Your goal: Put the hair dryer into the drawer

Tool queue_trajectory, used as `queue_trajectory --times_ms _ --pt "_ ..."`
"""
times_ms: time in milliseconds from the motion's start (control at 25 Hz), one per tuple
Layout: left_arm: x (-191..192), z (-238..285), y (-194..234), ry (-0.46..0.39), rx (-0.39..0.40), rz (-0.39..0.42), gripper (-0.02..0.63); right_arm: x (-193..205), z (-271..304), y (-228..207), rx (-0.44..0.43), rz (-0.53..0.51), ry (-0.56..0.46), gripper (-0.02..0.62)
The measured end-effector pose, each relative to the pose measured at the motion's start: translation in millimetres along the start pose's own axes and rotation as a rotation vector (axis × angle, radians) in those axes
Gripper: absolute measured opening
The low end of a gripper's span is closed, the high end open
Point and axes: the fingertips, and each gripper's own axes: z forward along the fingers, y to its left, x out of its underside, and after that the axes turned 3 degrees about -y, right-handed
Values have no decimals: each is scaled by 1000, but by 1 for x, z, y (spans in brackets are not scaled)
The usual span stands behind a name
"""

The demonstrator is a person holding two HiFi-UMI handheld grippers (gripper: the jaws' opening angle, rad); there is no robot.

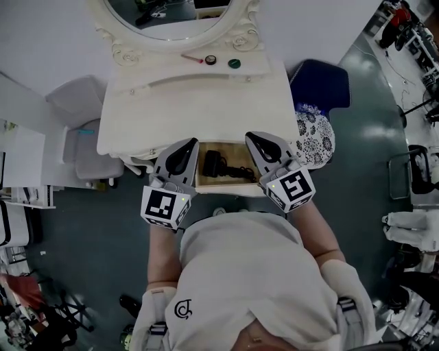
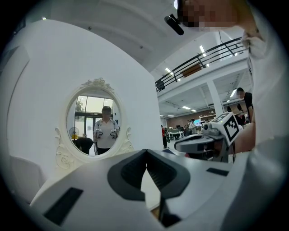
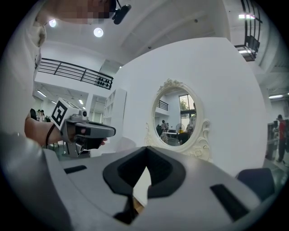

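A black hair dryer (image 1: pixel 214 163) with its cord lies inside the open drawer (image 1: pixel 204 182) of the white vanity table (image 1: pixel 199 110). My left gripper (image 1: pixel 186 145) is at the drawer's left edge and my right gripper (image 1: pixel 255 139) at its right edge, both pointing level toward the vanity. Each is shut with nothing between its jaws. In the left gripper view the left gripper (image 2: pixel 146 151) shows its jaws meeting at the tip, with the right gripper (image 2: pixel 198 143) beside it. In the right gripper view the right gripper (image 3: pixel 146 148) is likewise shut, and the left gripper (image 3: pixel 88 131) is at the left.
An oval mirror (image 1: pixel 171 17) stands at the back of the vanity. A red stick (image 1: pixel 192 58) and two small round items (image 1: pixel 210 59) lie below it. A dark blue chair (image 1: pixel 319 86) and a patterned cushion (image 1: pixel 314 137) are to the right, a grey seat (image 1: pixel 79 103) to the left.
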Motion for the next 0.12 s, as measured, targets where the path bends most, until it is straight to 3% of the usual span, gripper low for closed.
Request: queue_trajectory --times_ms 120 --pt "0 -1 1 5 0 7 14 0 1 1 4 -13 3 3"
